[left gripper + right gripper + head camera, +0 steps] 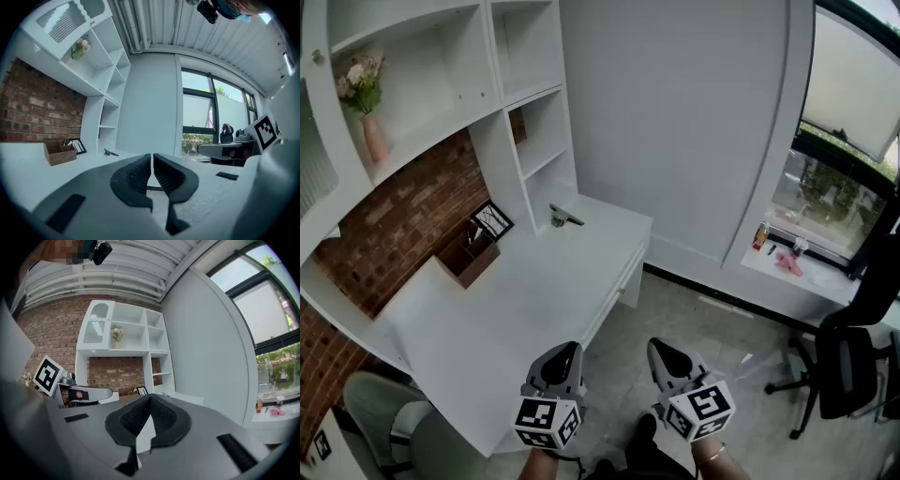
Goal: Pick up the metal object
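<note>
We see a bright room lit by daylight from the window (848, 103) at the right, its panes washed out, with only soft shadows on the white worktop (525, 309), while both gripper views bulge and darken toward their round edges.

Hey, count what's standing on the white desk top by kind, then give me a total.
Metal object: 1
Wooden box: 1
Picture frame: 1
Total: 3
</note>
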{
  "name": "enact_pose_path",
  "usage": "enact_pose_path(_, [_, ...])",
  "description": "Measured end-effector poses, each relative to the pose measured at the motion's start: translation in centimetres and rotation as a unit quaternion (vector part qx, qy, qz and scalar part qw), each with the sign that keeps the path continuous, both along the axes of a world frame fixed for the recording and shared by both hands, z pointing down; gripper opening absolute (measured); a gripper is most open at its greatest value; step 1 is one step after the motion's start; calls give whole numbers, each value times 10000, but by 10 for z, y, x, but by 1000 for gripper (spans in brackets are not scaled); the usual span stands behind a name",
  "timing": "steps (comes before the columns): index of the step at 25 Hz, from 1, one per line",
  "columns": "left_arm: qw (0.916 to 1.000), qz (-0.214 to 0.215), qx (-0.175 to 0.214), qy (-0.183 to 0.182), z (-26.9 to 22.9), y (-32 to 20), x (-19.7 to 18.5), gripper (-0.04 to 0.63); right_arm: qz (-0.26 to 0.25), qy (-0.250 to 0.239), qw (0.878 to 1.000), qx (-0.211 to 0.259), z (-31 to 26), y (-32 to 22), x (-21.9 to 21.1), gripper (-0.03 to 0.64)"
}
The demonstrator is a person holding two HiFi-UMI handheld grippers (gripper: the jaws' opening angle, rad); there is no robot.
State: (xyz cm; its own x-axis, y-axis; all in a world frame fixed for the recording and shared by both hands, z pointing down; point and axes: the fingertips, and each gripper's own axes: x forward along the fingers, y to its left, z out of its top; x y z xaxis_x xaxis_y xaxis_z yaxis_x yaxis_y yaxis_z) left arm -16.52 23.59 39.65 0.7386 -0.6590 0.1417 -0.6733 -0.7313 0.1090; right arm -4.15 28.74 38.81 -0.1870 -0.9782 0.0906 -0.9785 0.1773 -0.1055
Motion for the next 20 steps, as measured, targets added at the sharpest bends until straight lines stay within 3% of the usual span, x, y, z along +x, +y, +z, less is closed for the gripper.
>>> enact_pose_path(10, [9985, -541, -6, -76, 3, -68, 53, 25, -460, -3, 9989, -47, 0, -64, 58, 3])
enact_pose_path(20, [9920, -1260, -120, -25, 3, -123, 75, 25, -587, -129, 9982, 23, 0, -109, 121, 5])
